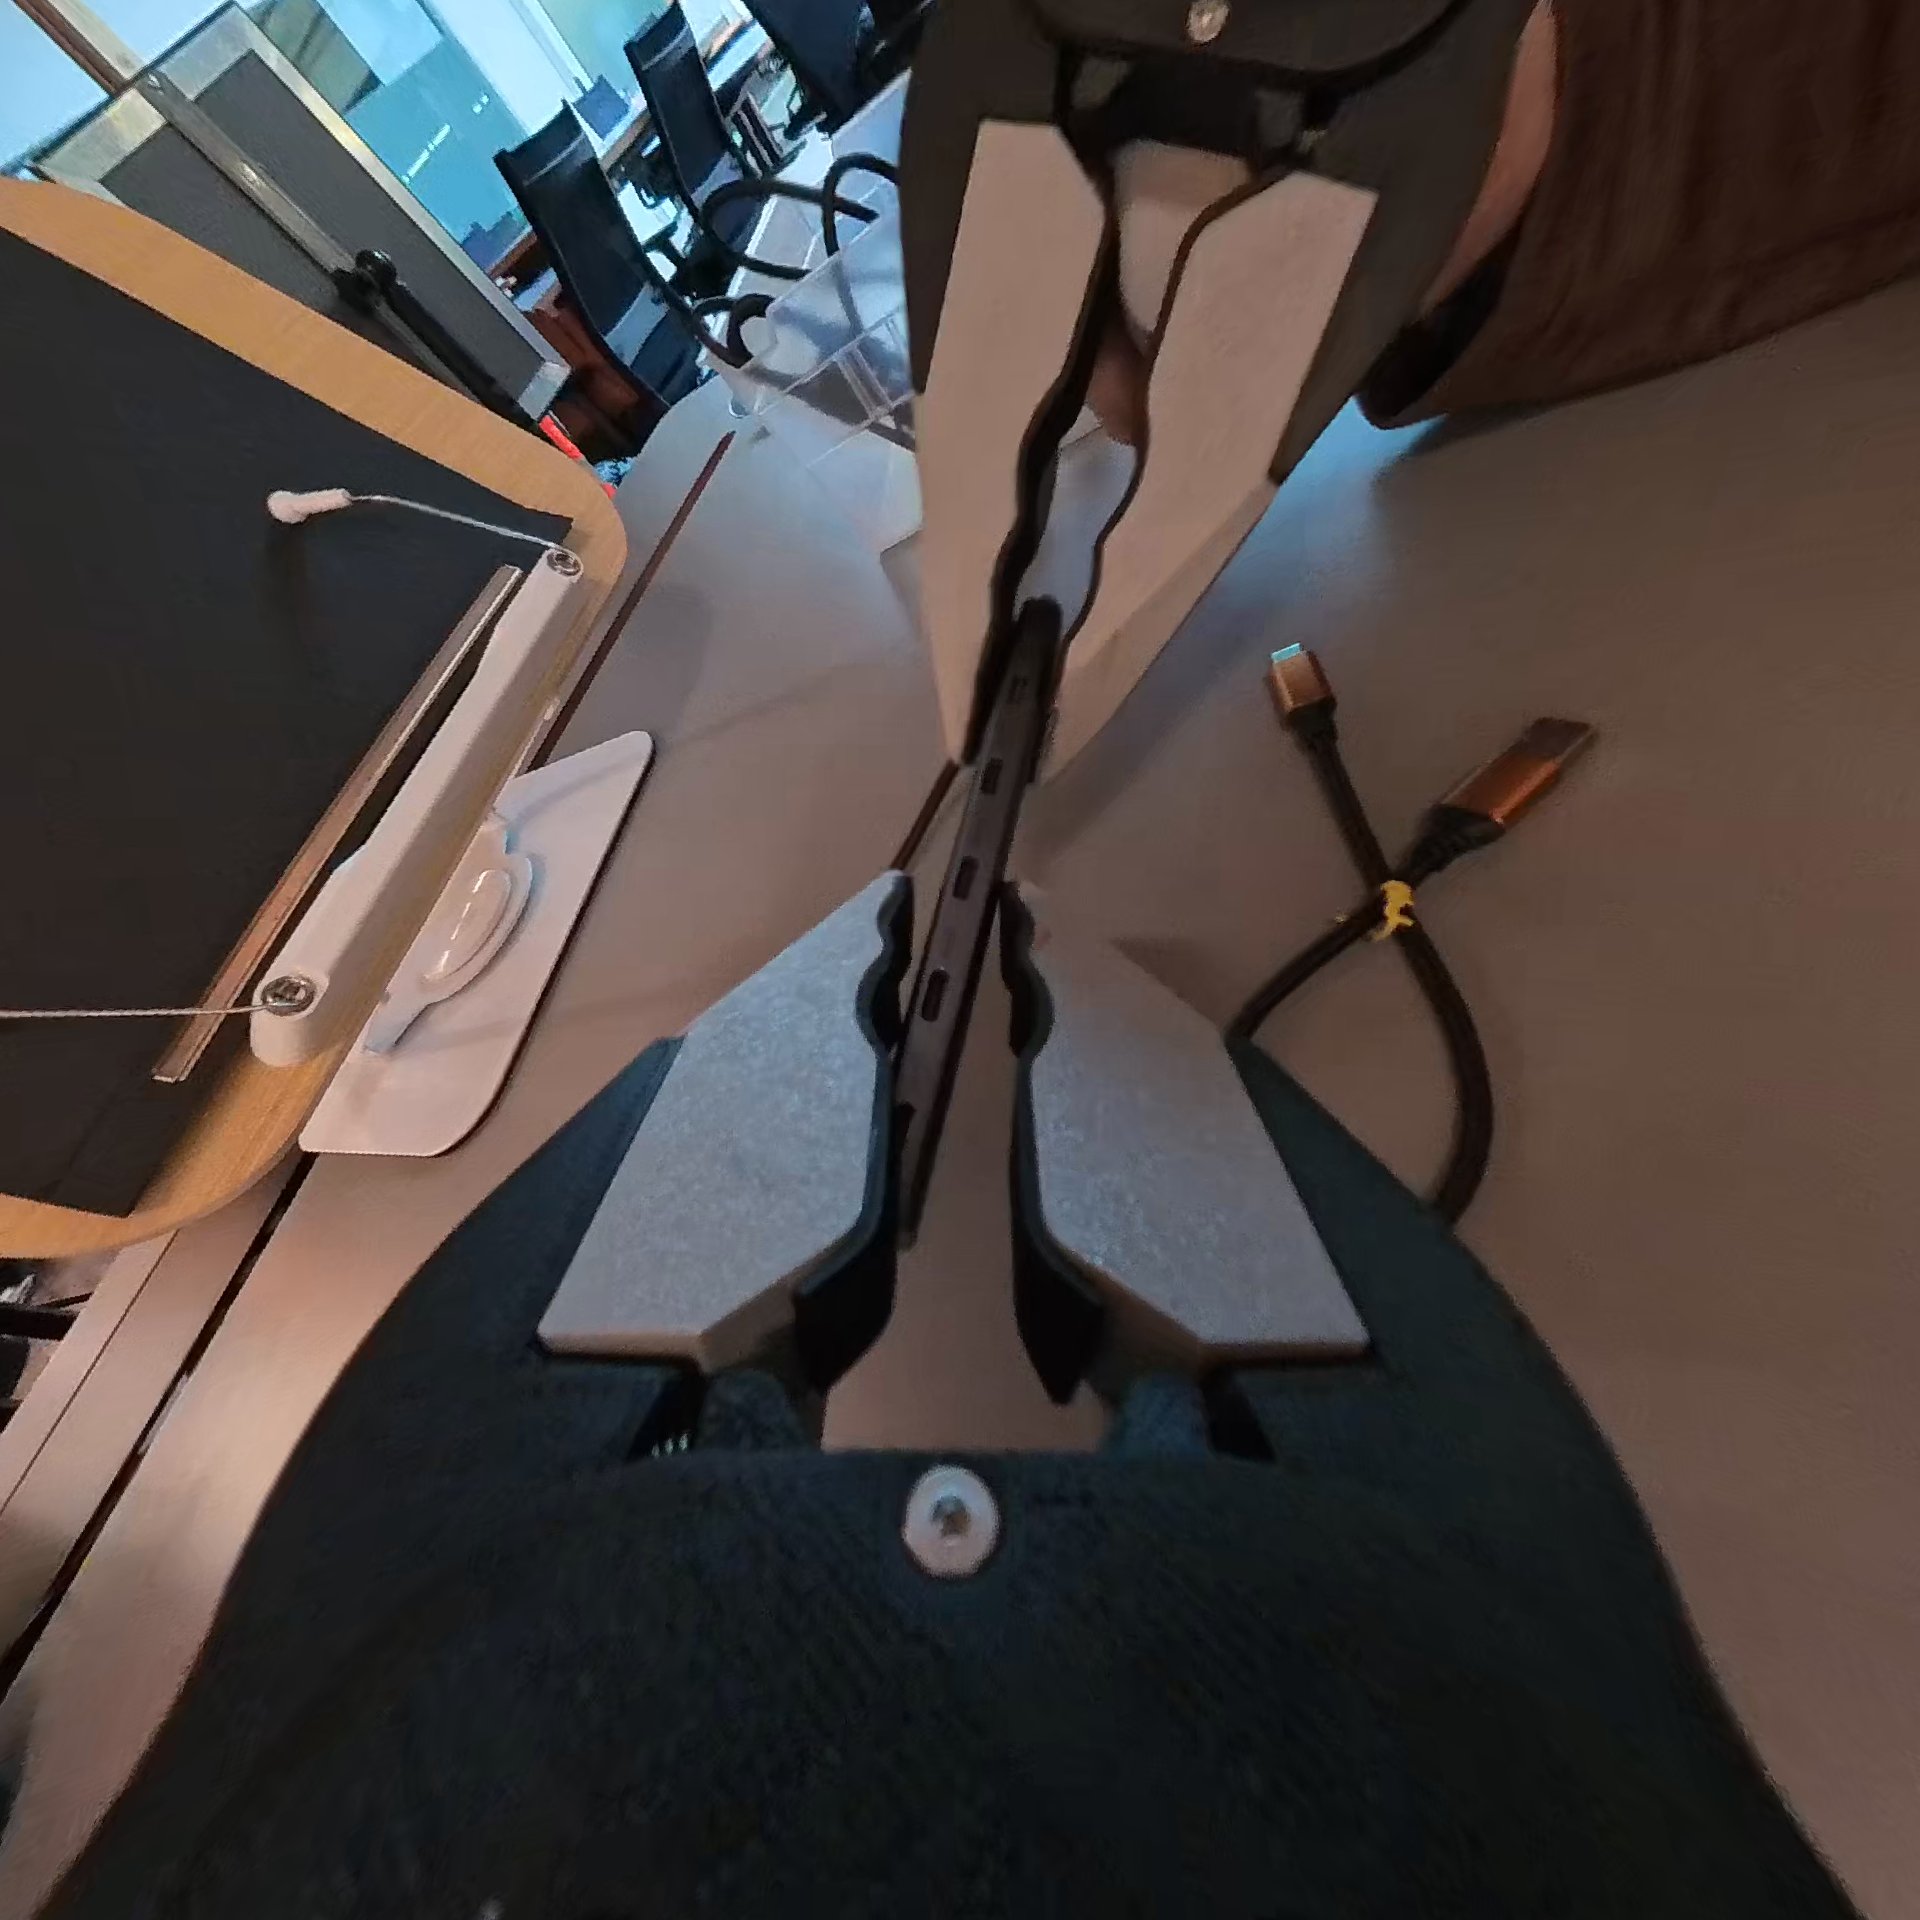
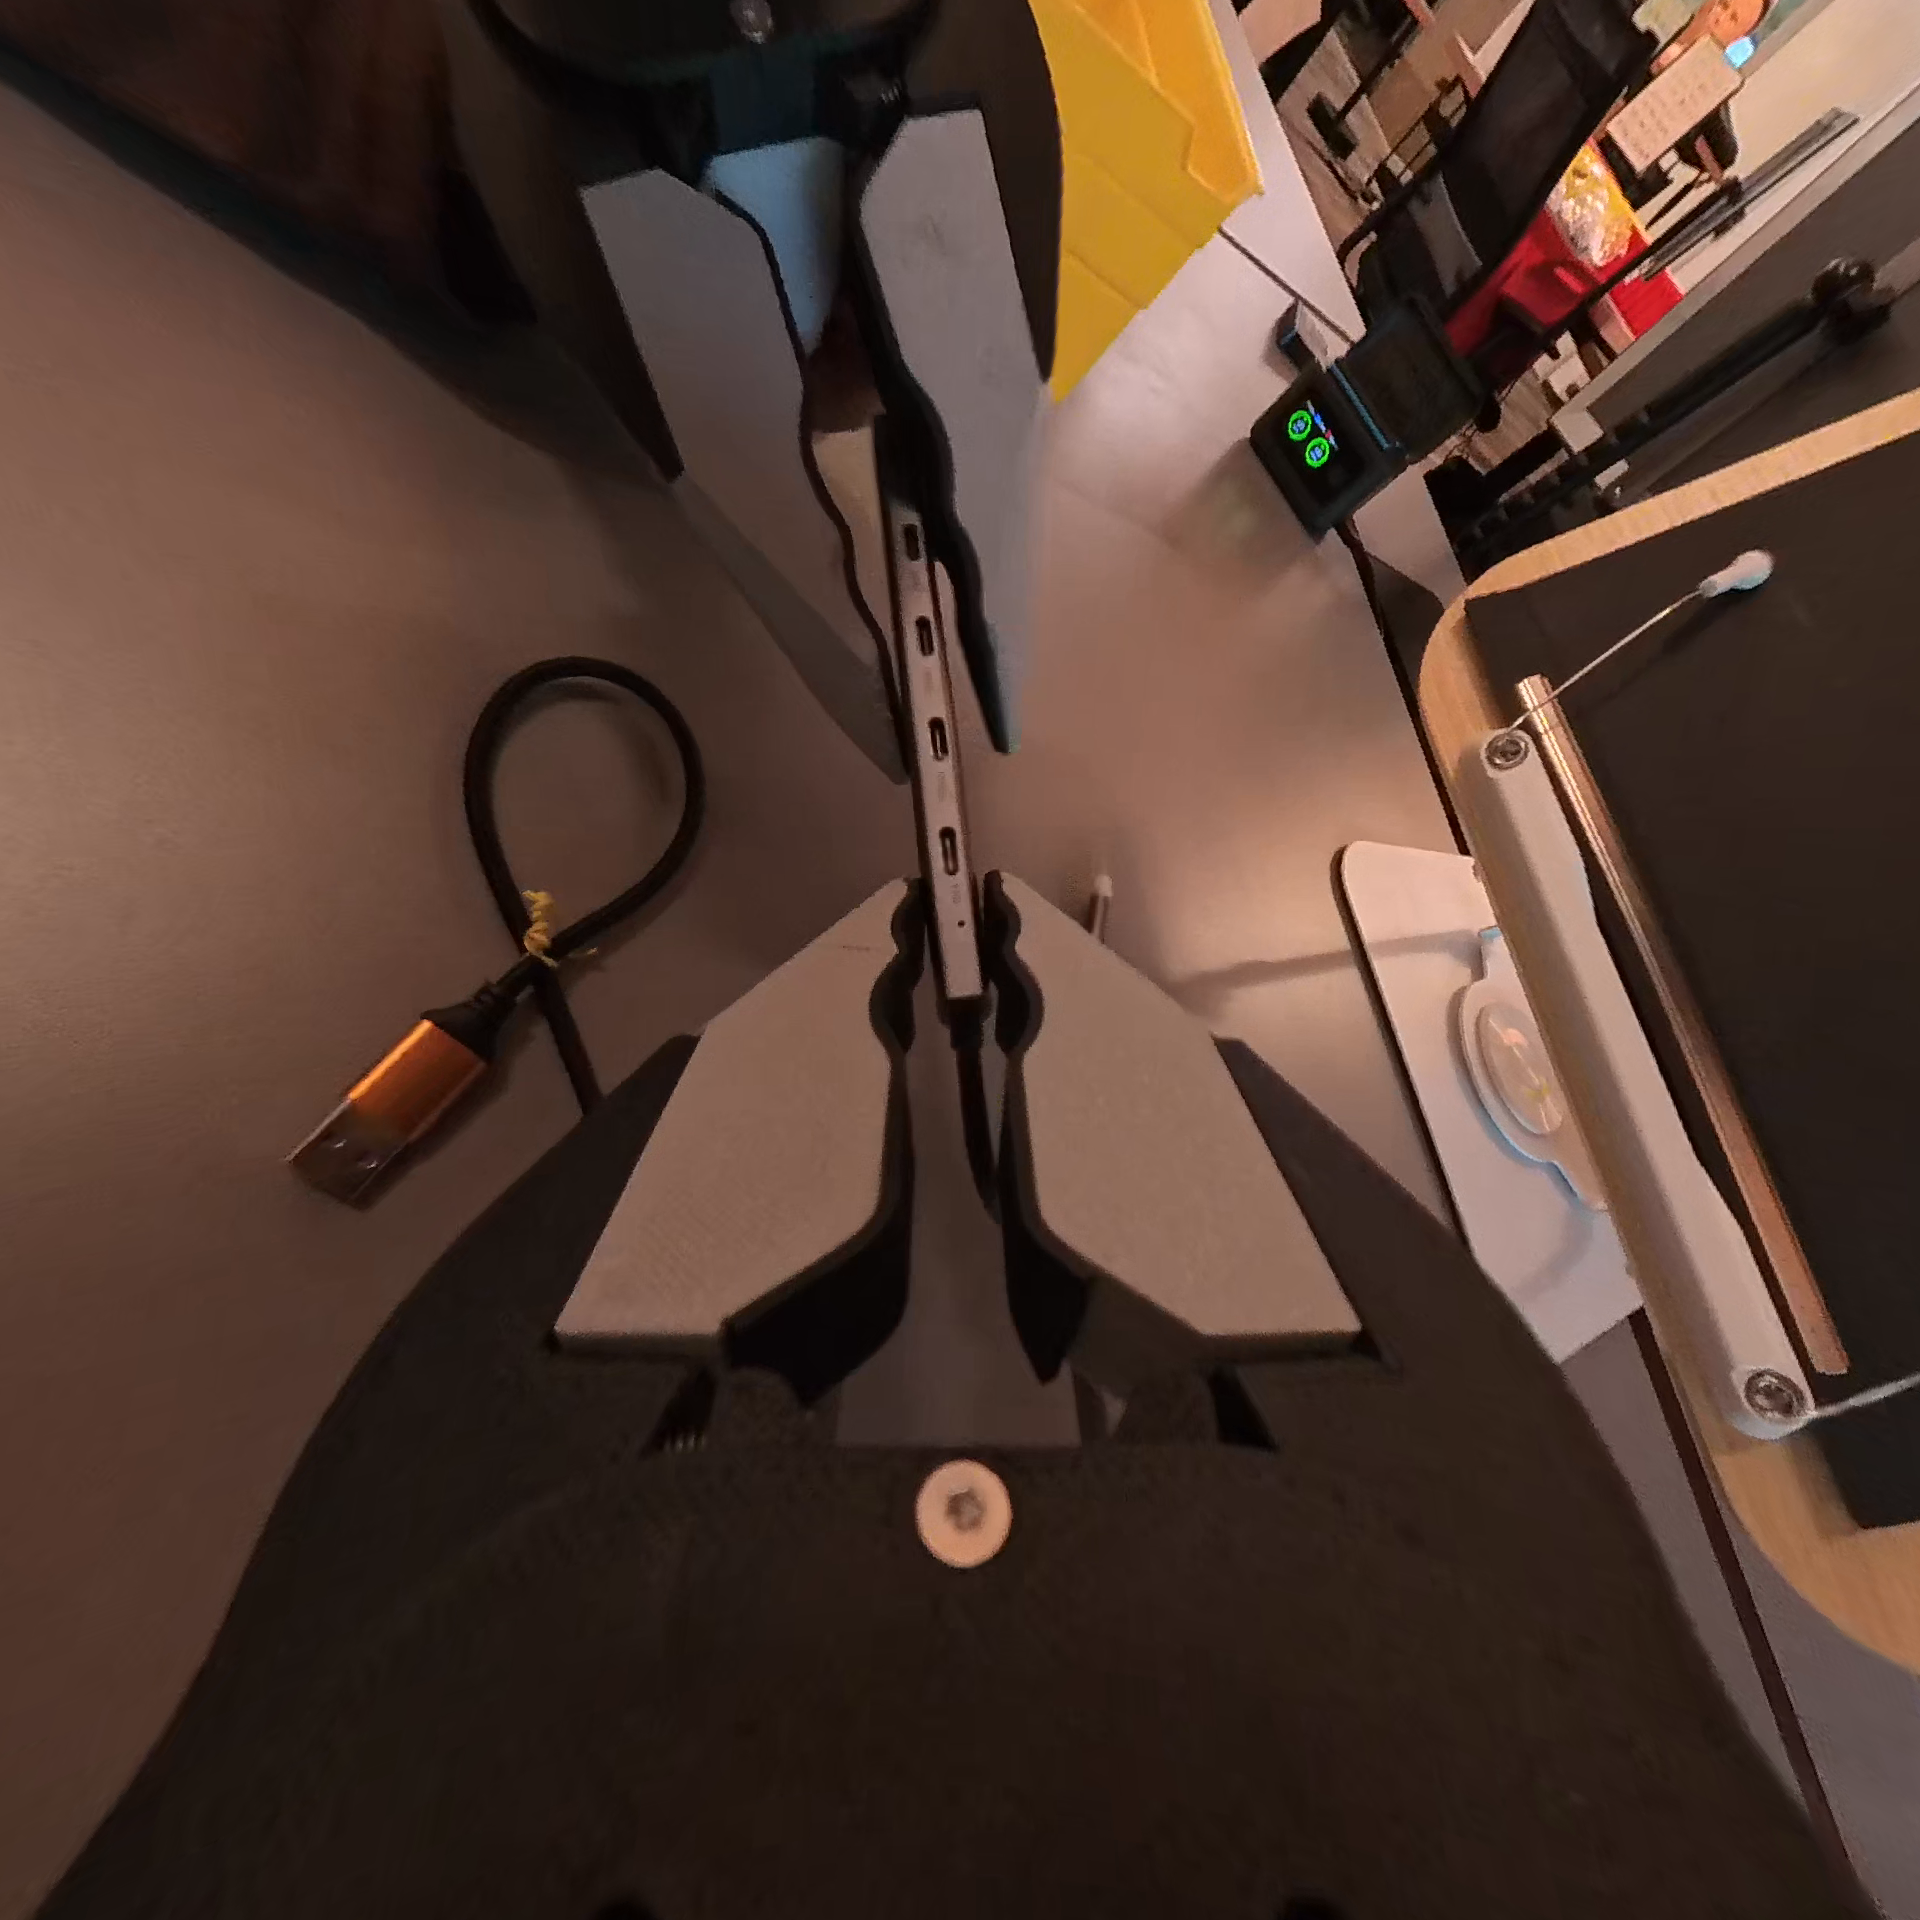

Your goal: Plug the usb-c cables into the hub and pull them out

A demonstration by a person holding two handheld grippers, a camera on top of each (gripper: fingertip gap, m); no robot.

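Each wrist camera looks along its own fingers, very near; the two face each other and share the hub (image 1: 971, 894) (image 2: 940, 748) between them.

There are two grippers (image 1: 951, 904) (image 2: 951, 899). There is one hub (image 2: 940, 748) with four little holes in a row. One black cable (image 1: 1455, 1039) has two plugs and one yellow tie (image 1: 1392, 906). One small screen box (image 2: 1325, 457) sits far off.

Table (image 1: 1558, 520) open past cable (image 1: 1455, 1018); other side blocked by white plate (image 1: 540, 862) & wooden board (image 1: 499, 436).
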